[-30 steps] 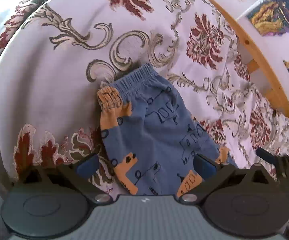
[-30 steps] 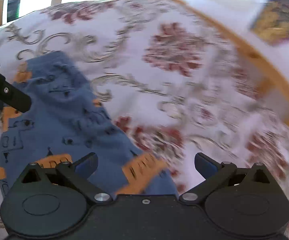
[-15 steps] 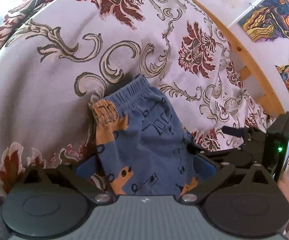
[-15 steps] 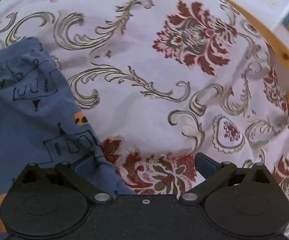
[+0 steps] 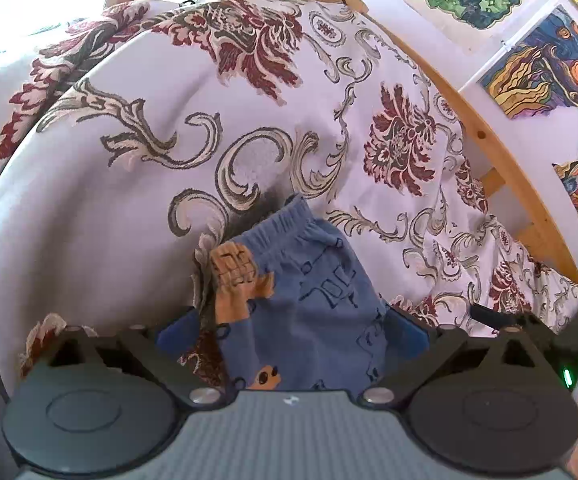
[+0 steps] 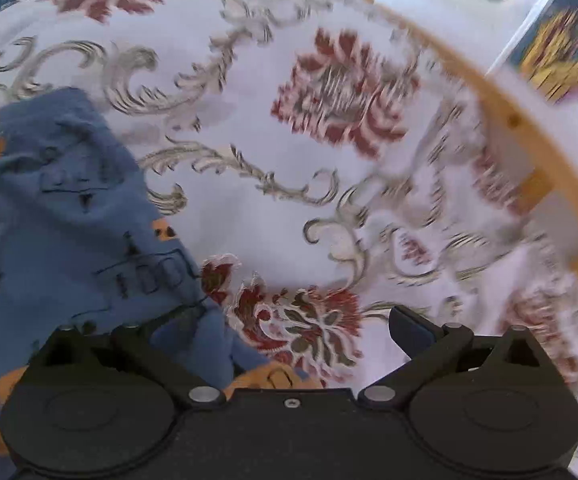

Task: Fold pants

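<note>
A bed (image 5: pixel 89 208) covered by a pale spread with dark red flowers and grey-gold scrolls fills both views, and a curved wooden frame (image 5: pixel 485 148) runs along its far side, with bright drawings (image 5: pixel 545 68) on the wall behind. The pants (image 5: pixel 313 304) — small, blue, printed with dark outline shapes and orange patches — lie on the spread, gathered waistband toward the far end, the cloth reaching down between the fingers of the left claw (image 5: pixel 291 330). That claw stands wide apart and clamps nothing. In the right wrist view, which is blurred, the pants (image 6: pixel 61 232) lie at the left with a rumpled edge by the left finger of the right claw (image 6: pixel 289 330) — its fingers are also spread wide, with the flowered spread showing between them. The right claw's dark body (image 5: pixel 529 332) shows at the lower right of the left wrist view.
</note>
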Available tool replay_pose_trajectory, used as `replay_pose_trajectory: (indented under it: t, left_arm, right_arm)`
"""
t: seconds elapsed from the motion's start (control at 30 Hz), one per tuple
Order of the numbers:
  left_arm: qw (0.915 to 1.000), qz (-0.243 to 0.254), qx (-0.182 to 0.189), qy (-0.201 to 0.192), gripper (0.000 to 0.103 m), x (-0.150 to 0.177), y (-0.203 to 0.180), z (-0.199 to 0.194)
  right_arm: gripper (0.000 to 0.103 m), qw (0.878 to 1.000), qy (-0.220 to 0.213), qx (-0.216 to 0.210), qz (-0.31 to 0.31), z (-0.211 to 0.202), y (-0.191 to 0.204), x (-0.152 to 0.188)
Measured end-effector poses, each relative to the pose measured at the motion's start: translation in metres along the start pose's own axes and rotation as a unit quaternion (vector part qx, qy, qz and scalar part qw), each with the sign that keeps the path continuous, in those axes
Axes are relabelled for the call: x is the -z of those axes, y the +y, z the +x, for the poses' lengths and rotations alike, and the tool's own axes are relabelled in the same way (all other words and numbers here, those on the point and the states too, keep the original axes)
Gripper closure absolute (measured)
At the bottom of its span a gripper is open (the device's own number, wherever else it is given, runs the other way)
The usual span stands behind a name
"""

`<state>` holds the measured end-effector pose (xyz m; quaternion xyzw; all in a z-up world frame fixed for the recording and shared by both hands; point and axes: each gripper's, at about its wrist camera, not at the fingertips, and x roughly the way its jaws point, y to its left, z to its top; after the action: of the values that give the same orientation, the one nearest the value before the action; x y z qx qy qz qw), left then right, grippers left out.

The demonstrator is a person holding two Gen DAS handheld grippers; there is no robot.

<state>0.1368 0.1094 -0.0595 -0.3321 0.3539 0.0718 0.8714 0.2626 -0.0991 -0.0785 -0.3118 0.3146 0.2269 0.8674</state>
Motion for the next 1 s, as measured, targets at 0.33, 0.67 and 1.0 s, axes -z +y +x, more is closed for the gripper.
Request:
replay_pose_trajectory:
  t: [0.33, 0.67, 1.0]
  left_arm:
    - [0.999, -0.043, -0.008, 0.01, 0.007, -0.008, 0.01, 0.006]
    - [1.0, 0.001, -0.007, 0.006, 0.01, -0.003, -0.002, 0.007]
    - [0.9907, 0.131, 0.019, -0.029, 0.01, 0.011, -0.04, -0.005]
  right_arm:
    - [0.011, 0.994, 0.0, 0.036, 0.107, -0.092, 0.057, 0.033]
    - [0.019, 0.992, 0.041, 0.044, 0.11, -0.076, 0.099, 0.057]
    - [0.01, 0.989, 0.042, 0.049, 0.136, -0.072, 0.092, 0.06]
